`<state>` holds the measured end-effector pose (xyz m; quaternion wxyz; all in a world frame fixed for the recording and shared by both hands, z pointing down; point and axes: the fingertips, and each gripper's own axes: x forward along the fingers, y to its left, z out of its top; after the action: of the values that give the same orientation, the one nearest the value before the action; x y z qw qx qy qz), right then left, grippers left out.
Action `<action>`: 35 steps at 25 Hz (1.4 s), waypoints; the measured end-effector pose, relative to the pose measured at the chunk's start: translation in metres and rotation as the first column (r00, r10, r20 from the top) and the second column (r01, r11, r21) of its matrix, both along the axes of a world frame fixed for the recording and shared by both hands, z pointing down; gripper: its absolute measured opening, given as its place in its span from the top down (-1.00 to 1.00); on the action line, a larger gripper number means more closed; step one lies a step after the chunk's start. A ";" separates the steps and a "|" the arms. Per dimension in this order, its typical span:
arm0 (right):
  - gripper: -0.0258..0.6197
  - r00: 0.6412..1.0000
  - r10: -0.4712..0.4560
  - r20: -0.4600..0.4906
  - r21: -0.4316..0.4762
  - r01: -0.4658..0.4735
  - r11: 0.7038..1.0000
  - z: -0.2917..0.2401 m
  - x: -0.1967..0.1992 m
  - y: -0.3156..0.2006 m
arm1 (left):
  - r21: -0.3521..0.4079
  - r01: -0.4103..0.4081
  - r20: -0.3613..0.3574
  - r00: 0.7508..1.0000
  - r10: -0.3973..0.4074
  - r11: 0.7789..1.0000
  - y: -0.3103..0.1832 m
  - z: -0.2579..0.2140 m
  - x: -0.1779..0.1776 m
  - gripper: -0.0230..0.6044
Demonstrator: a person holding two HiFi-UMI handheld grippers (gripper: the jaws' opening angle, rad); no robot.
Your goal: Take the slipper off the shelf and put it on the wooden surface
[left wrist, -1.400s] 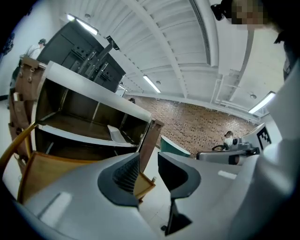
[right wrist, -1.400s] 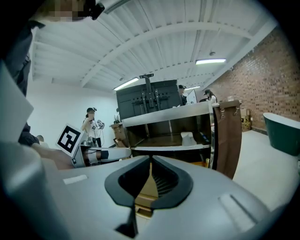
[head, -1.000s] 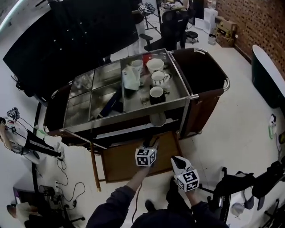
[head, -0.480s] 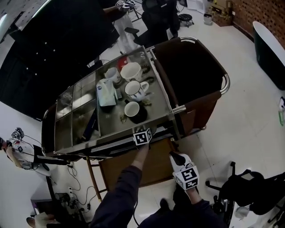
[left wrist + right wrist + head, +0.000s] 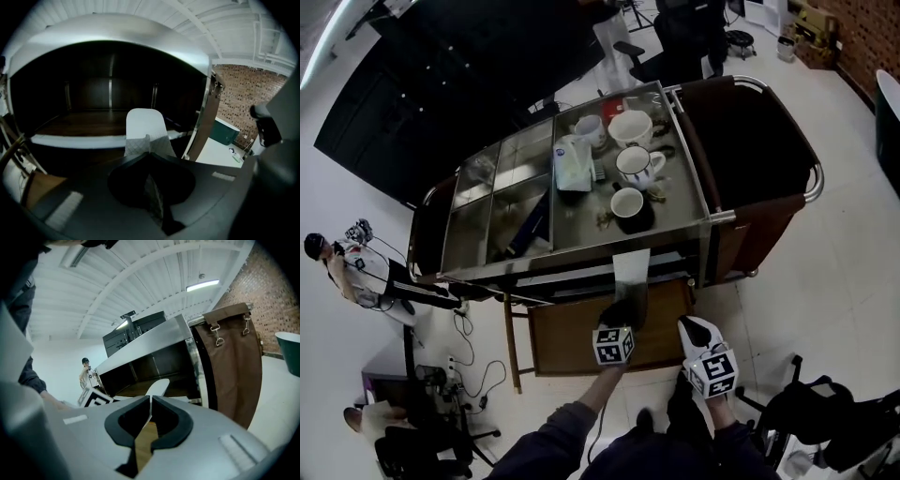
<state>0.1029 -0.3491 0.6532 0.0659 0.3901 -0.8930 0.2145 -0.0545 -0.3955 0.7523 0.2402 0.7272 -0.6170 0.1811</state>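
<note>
- My left gripper (image 5: 149, 155) has its fingers pinched together on the quilted upper of the slipper (image 5: 144, 124). The grey fabric is nipped right between the tips.
- My right gripper (image 5: 151, 401) is closed on nothing, with only a thin slit of daylight below the tips. It hangs idle at about 3 o'clock of the left one.
- The grab looks done to me. The carry and the set-down are not.
- The slipper's white sole lies on the dark shelf (image 5: 79, 123) at 12 o'clock from my left fingers. Its near end pokes out over the shelf's front lip towards me.
- The wooden surface (image 5: 567, 337) is the low board under the cart, running from about 9 o'clock of my left gripper across beneath it. It looks bare, so there is open room to lay the slipper flat.
- Edges to mind:
  - The steel top (image 5: 581, 225) overhangs the shelf at 12 o'clock, so I judge the way out is straight back towards 6 o'clock, not up.
  - The corner post (image 5: 202, 126) stands at 2 o'clock, with the brown bag (image 5: 234, 362) beyond it.
- I hold only soft fabric, so the sole may droop or swing once it clears the lip. A low, short drop onto the board seems safest.
</note>
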 end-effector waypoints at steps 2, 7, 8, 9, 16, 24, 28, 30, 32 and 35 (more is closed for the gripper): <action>0.92 1.000 -0.027 -0.005 -0.009 0.027 1.000 0.005 -0.011 0.018 | -0.030 0.023 -0.006 1.000 -0.023 0.999 0.051 0.016 -0.005 0.87; 0.92 0.997 -0.070 -0.040 -0.036 0.069 0.997 0.018 -0.032 0.069 | -0.162 0.089 -0.055 0.994 -0.099 0.983 0.121 0.080 -0.018 0.87; 0.92 0.996 -0.071 -0.048 -0.033 0.070 0.997 0.016 -0.035 0.081 | -0.179 0.095 -0.073 0.991 -0.109 0.979 0.127 0.089 -0.021 0.87; 0.92 0.996 -0.072 -0.056 -0.026 0.070 0.997 0.014 -0.038 0.093 | -0.187 0.097 -0.091 0.989 -0.116 0.977 0.132 0.094 -0.024 0.83; 0.92 0.993 -0.038 -0.108 0.031 0.042 0.999 -0.006 -0.060 0.207 | -0.009 -0.085 -0.183 0.980 0.082 0.996 0.195 0.029 -0.019 0.65; 0.92 0.997 0.011 -0.071 -0.009 -0.011 1.000 -0.014 -0.103 0.408 | 0.172 -0.200 -0.253 0.937 0.240 0.965 0.429 -0.076 -0.044 0.68; 0.92 0.996 -0.001 -0.095 -0.039 -0.003 0.999 -0.008 -0.116 0.476 | 0.177 -0.245 -0.278 0.916 0.288 0.953 0.522 -0.095 -0.040 0.74; 0.92 0.992 -0.039 -0.120 -0.031 0.035 0.999 -0.011 -0.123 0.497 | 0.174 -0.249 -0.291 0.911 0.292 0.953 0.552 -0.096 -0.040 0.75; 0.92 0.989 -0.062 -0.135 -0.015 0.061 0.998 -0.015 -0.124 0.510 | 0.189 -0.248 -0.292 0.910 0.296 0.950 0.570 -0.096 -0.037 0.76; 0.92 0.986 -0.076 -0.151 0.005 0.077 0.997 -0.020 -0.118 0.520 | 0.224 -0.256 -0.271 0.911 0.312 0.940 0.579 -0.099 -0.030 0.76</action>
<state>-0.0147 0.1707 0.6333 0.1394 0.3710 -0.9010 0.1767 -0.0841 0.1834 0.6529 0.2346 0.8475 -0.4741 0.0433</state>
